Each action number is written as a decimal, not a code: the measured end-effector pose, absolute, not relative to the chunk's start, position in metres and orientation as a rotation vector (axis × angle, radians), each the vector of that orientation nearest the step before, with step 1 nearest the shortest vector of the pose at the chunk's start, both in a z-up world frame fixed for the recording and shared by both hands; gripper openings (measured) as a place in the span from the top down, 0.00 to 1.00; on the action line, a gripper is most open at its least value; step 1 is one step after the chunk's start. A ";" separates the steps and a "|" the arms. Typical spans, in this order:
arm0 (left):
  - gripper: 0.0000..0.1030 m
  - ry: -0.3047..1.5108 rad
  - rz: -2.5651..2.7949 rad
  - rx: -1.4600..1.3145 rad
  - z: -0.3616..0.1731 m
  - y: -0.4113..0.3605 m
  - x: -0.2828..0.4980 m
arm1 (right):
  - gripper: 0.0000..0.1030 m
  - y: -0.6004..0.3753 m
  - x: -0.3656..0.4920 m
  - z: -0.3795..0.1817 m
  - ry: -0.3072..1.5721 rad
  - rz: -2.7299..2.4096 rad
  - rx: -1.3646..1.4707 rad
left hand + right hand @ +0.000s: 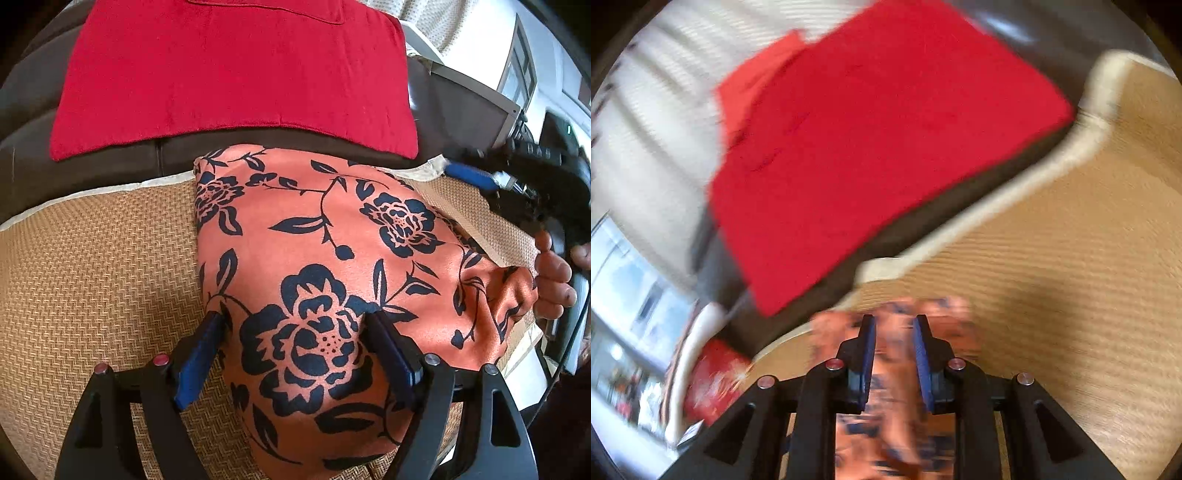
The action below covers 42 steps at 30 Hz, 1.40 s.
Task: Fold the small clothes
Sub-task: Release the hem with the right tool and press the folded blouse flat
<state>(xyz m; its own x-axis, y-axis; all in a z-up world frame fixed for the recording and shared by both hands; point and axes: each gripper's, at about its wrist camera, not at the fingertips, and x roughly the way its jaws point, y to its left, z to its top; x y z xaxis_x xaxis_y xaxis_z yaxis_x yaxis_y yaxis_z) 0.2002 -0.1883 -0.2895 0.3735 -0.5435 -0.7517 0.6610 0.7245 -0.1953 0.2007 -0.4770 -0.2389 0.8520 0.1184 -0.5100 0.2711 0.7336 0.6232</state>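
Note:
An orange cloth with a dark blue flower print (314,240) lies folded on the woven straw mat (92,258). My left gripper (295,321) is open wide just above the cloth's near part, its blue pads either side of a large flower. My right gripper (458,171) hovers, blurred, past the cloth's far right edge, and no fabric hangs from it there. A person's hand (554,280) holds it beside the cloth's right corner. The right wrist view is blurred: the right gripper (894,326) has a narrow gap between its jaws, and the orange cloth (960,321) lies underneath.
A red cloth (229,74) is spread over the dark brown sofa back (110,162) behind the mat; the right wrist view also shows this red cloth (879,147). The mat (1052,277) has a cream border. A red packet (713,380) lies off its left edge.

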 end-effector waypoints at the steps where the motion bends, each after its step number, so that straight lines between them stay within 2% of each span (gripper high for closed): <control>1: 0.21 0.901 -0.775 0.148 -0.292 -0.188 0.207 | 0.76 -0.468 0.207 -0.236 0.555 -0.064 0.714; 4: 0.21 0.897 -0.772 0.164 -0.291 -0.188 0.202 | 0.76 -0.445 0.241 -0.242 0.622 0.015 0.675; 8: 0.19 0.911 -0.778 0.161 -0.295 -0.186 0.203 | 0.78 -0.441 0.289 -0.309 0.898 -0.025 0.770; 11: 0.19 0.921 -0.782 0.146 -0.294 -0.185 0.205 | 0.78 -0.453 0.287 -0.309 0.856 0.004 0.895; 20: 0.19 0.845 -0.720 0.201 -0.275 -0.177 0.185 | 0.76 -0.431 0.199 -0.253 0.768 -0.053 0.692; 22: 0.19 0.859 -0.679 0.255 -0.279 -0.177 0.180 | 0.76 -0.424 0.189 -0.264 0.818 -0.054 0.690; 24: 0.18 0.900 -0.669 0.284 -0.289 -0.177 0.179 | 0.78 -0.413 0.186 -0.295 0.952 -0.084 0.666; 26: 0.18 0.914 -0.660 0.267 -0.290 -0.176 0.179 | 0.78 -0.413 0.185 -0.306 0.960 -0.090 0.686; 35: 0.18 0.892 -0.663 0.290 -0.284 -0.175 0.175 | 0.76 -0.412 0.225 -0.247 0.888 -0.099 0.579; 39: 0.18 0.886 -0.666 0.298 -0.283 -0.181 0.177 | 0.76 -0.416 0.274 -0.250 0.867 -0.159 0.547; 42: 0.18 0.876 -0.669 0.308 -0.283 -0.183 0.177 | 0.77 -0.432 0.308 -0.281 0.930 -0.199 0.594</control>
<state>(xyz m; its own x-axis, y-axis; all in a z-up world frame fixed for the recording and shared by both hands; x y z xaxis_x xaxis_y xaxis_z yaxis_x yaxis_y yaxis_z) 0.1770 -0.1834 -0.2832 0.4562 -0.4116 -0.7890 0.6528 0.7573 -0.0176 0.3078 -0.4323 -0.2811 0.5936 0.0886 -0.7999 0.4078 0.8238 0.3938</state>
